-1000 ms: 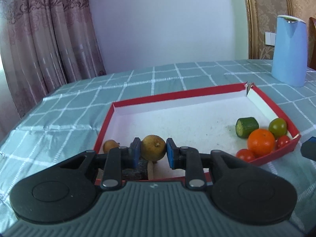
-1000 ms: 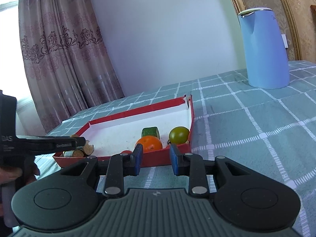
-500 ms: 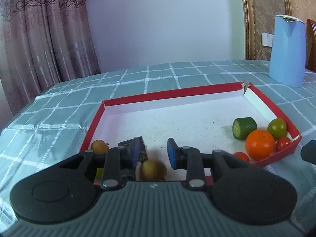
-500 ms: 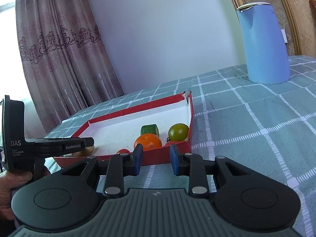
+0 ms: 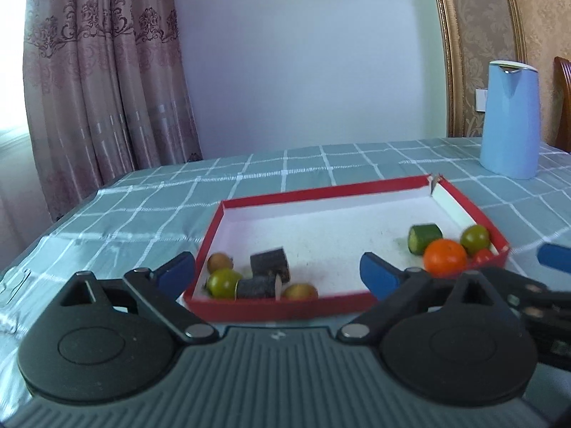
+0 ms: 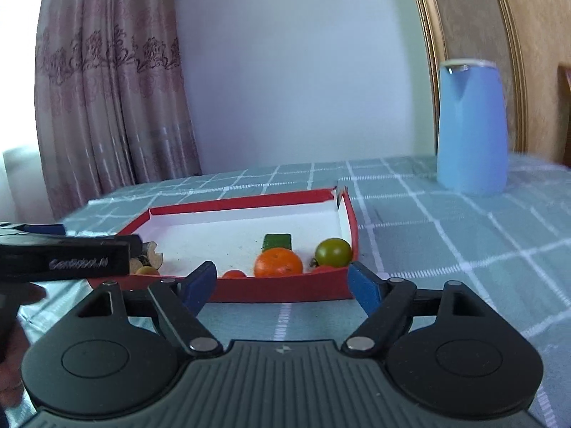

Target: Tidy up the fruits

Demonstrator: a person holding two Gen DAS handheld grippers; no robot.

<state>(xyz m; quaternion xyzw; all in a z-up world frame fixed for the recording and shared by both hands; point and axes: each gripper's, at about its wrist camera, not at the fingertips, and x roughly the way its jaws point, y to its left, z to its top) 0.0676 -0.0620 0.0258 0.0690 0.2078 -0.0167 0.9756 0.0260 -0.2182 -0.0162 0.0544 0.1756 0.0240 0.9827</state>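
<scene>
Left gripper [image 5: 278,273]: you had it hovering just short of the tray's near wall; jaws were swinging apart, wide, w/ nothing pinched btwn the blue pads.
Right gripper [image 6: 282,283]: yours sat over the cloth in front of the tray's near-right part; jaws also spreading, nothing btwn them, only bare cloth & the red wall beyond.
Tray [image 5: 321,192]: red outside, white inside, flat on the table; far-right corner was split open.
Near-left group: two small brown fruits [image 5: 218,262] & [image 5: 300,290], a green tomato [image 5: 223,283] and two dark cut chunks [image 5: 269,269], [image 5: 255,287], all packed close in the near-left corner. Whether they touched, can't say — pic blurred.
Right group: orange [image 5: 445,257] beside a cucumber piece [image 5: 424,237], a second green tomato [image 5: 474,237] & a red cherry tomato [image 5: 482,256] vs. the right wall. Right cam showed another red one [image 6: 234,274] left of the orange.
Gap: tray's middle floor separated the two groups, well apart.
Kettle [image 5: 509,117]: pale blue, upright, far right of the table, well away from the tray.
Table [image 5: 142,207]: covered w/ grey-green checked cloth.
Curtain [image 5: 100,71]: pinkish, patterned, behind the table's left side.
Your hand [image 6: 14,321]: dark, blurred, at the right cam's left edge, on the left tool's handle.
</scene>
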